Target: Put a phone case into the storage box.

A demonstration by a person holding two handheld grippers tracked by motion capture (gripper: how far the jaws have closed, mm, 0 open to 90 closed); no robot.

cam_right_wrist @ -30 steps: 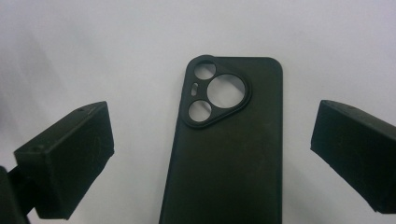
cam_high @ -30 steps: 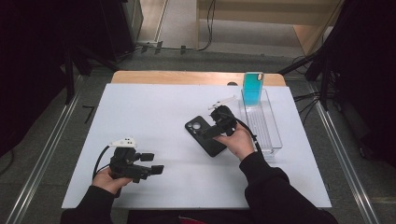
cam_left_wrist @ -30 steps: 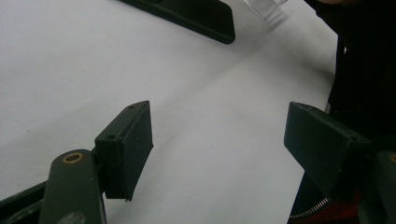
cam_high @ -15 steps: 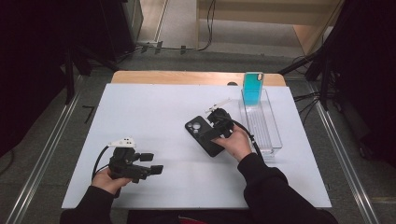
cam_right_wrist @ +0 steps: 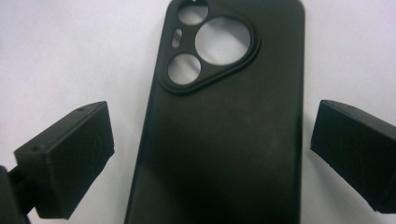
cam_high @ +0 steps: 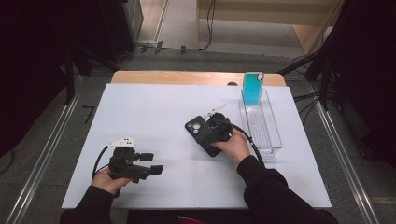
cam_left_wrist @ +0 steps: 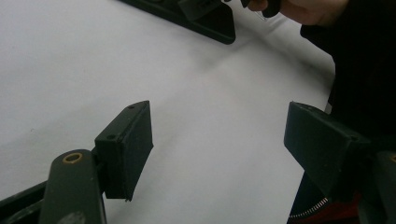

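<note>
A black phone case (cam_high: 198, 132) lies back up on the white table, its camera cut-outs toward the far left. My right gripper (cam_high: 215, 130) hovers low over it. In the right gripper view the black phone case (cam_right_wrist: 219, 140) lies between the open jaws of the right gripper (cam_right_wrist: 212, 144), with a gap of table on each side and neither pad touching. Near the front left, my left gripper (cam_high: 153, 163) is held just above the table. The left gripper (cam_left_wrist: 219, 149) is open with only bare white surface between its pads (cam_left_wrist: 126, 144).
A clear plastic tray (cam_high: 268, 135) sits at the right of the table, with a teal phone case (cam_high: 253, 88) standing upright at its far end. The white table sheet (cam_high: 154, 116) stretches bare between the two hands. Metal rails run along both sides of the table.
My right gripper has come down toward the black phone case and a little nearer to me. The left gripper and the case have stayed put.
</note>
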